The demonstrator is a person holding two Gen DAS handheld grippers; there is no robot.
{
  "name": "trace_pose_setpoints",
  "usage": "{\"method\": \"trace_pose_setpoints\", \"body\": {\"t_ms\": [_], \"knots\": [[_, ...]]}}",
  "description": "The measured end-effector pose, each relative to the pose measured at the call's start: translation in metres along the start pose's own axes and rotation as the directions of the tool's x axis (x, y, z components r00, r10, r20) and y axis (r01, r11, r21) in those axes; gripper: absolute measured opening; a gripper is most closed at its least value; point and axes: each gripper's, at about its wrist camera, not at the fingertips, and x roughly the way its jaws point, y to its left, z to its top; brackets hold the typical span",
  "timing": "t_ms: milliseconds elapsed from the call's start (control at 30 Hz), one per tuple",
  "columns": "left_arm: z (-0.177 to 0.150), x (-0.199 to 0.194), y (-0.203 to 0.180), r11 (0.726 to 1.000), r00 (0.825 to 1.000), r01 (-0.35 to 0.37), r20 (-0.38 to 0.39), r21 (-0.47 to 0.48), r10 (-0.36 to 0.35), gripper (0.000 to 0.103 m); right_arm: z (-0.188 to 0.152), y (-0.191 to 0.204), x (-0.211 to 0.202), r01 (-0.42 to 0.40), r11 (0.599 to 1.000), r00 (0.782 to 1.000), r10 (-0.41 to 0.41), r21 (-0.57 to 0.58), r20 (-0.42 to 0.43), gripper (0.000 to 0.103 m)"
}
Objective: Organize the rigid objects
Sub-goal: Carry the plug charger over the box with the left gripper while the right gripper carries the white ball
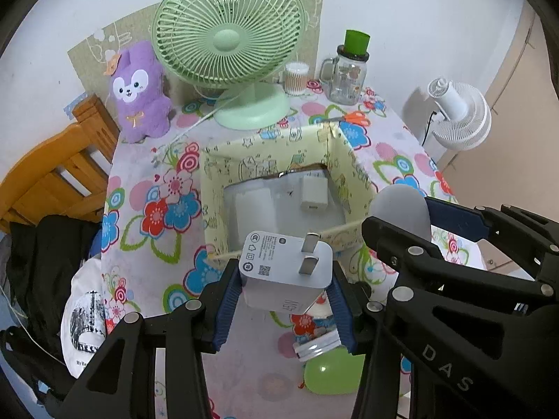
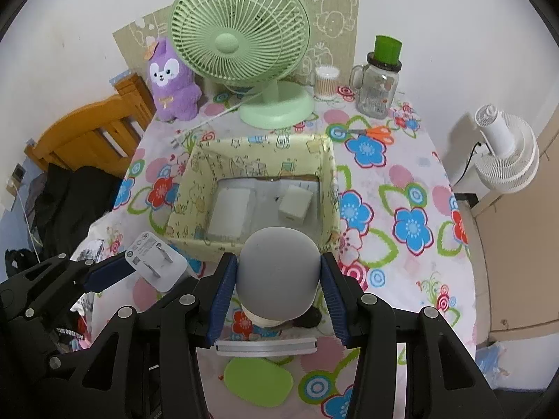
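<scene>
My left gripper (image 1: 284, 281) is shut on a white two-prong charger (image 1: 286, 269), lifted above the flowered tablecloth just in front of the yellow cartoon-print box (image 1: 244, 160). My right gripper (image 2: 277, 286) is shut on a grey rounded object (image 2: 279, 274), which hangs near the box's front edge (image 2: 195, 242). Inside the box lie a white rectangular block (image 2: 229, 216) and a small white charger cube (image 2: 295, 204). The left gripper with its charger (image 2: 155, 263) shows at the left of the right wrist view; the grey object (image 1: 401, 213) shows at the right of the left wrist view.
Behind the box stand a green desk fan (image 2: 241, 42), a purple plush (image 2: 173, 80), a cotton-swab tub (image 2: 326, 82), a glass mug jar (image 2: 379, 87) and orange scissors (image 2: 377, 132). A white flat device (image 2: 265, 345) and a green oval thing (image 2: 258, 382) lie below my grippers. A wooden chair (image 2: 94, 129) stands left.
</scene>
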Motion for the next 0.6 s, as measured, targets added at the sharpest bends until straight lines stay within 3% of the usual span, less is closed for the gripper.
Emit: {"method": "trace_pose_setpoints", "body": {"t_ms": [600], "knots": [[0.038,0.033,-0.001,1.000,1.000,0.027,-0.010,-0.007,-0.027,0.050,0.037,-0.014,0.025,-0.010,1.000,1.000,0.010,-0.001,-0.014,0.051]]}}
